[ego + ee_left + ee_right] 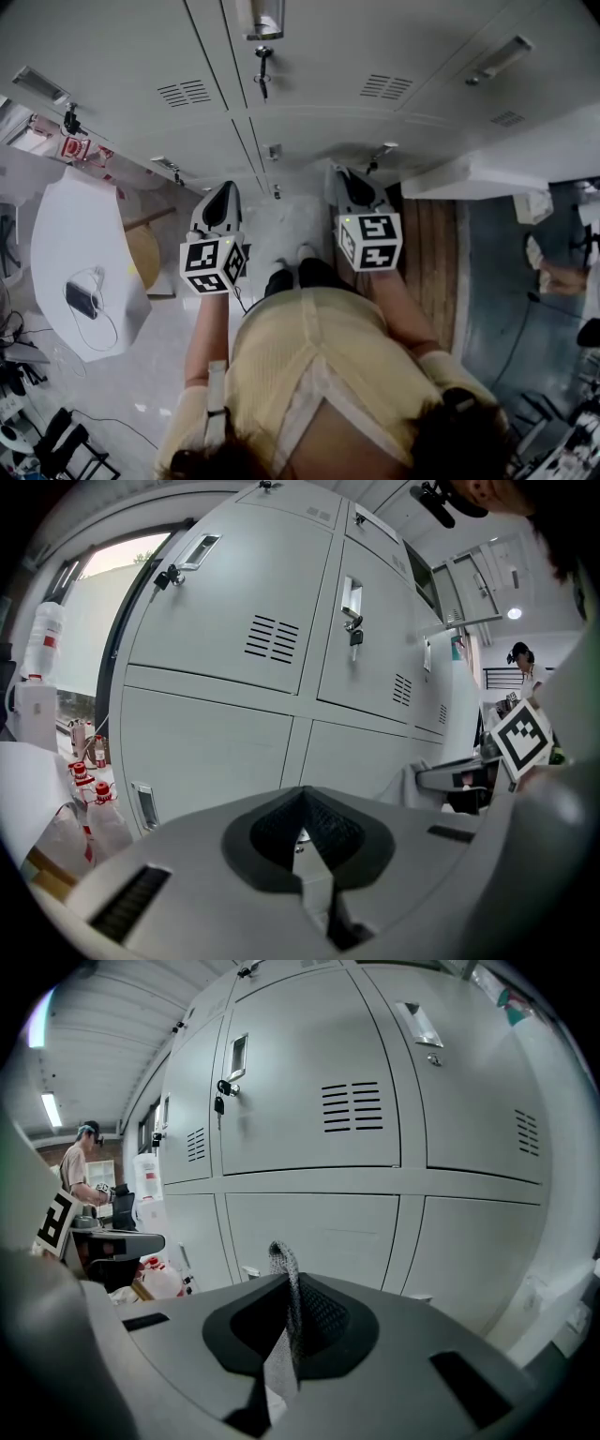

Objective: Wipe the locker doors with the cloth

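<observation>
- While I stand facing the grey locker doors [122, 66], a white table [56, 234] sits at my far left in the head view, with a dark device [81, 300] and its cable on top.
- Red-capped bottles [89, 782] show only in the left gripper view, low beside the lockers; their labels are too small to read.
- My left gripper [223, 192] is held off the doors — its own view shows the jaws pressed together with nothing between them.
- The only print I can make out is the black-and-white square markers on the cubes [213, 265].
- A key [262, 80] hangs from the lock of an upper door, above the gap between my two grippers.
- My right gripper [353, 183] has its jaws clamped on the cloth [279, 1265] — a grey, mesh-woven, narrow fold poking up past the jaw tips, clear of the doors.
- Only the right gripper view shows the cloth; from the head view I cannot make it out.
</observation>
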{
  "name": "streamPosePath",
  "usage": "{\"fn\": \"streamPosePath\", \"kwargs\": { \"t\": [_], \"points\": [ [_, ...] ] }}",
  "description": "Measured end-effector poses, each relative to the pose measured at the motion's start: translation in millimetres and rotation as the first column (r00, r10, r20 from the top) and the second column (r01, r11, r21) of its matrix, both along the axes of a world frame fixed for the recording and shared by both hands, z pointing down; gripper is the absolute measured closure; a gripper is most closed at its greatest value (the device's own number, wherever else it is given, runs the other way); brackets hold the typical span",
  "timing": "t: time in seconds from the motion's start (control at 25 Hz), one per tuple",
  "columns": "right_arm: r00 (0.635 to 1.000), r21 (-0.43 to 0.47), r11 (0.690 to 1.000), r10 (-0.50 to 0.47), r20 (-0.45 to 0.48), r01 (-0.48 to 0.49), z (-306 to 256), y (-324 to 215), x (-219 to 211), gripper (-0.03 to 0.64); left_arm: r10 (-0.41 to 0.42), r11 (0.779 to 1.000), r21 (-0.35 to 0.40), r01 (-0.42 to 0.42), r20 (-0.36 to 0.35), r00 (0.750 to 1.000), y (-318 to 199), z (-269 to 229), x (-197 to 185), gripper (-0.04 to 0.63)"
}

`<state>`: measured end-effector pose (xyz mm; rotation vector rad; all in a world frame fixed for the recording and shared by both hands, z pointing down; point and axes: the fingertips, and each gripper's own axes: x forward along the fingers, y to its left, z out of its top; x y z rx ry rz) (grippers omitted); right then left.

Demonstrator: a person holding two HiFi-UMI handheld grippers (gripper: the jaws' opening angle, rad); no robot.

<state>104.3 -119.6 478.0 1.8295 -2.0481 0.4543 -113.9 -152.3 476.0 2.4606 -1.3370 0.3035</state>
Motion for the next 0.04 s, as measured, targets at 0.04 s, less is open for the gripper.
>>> {"fn": "streamPosePath", "kwargs": {
  "t": [0.04],
  "points": [
    [1.000,0.000,1.000,0.000,0.001,0.000,-0.1,0.1,0.0,0.603,-0.002,1.000,0.000,0.002,0.000,1.000,0.0,0.0,-0.5,0.594]
  ]
}}
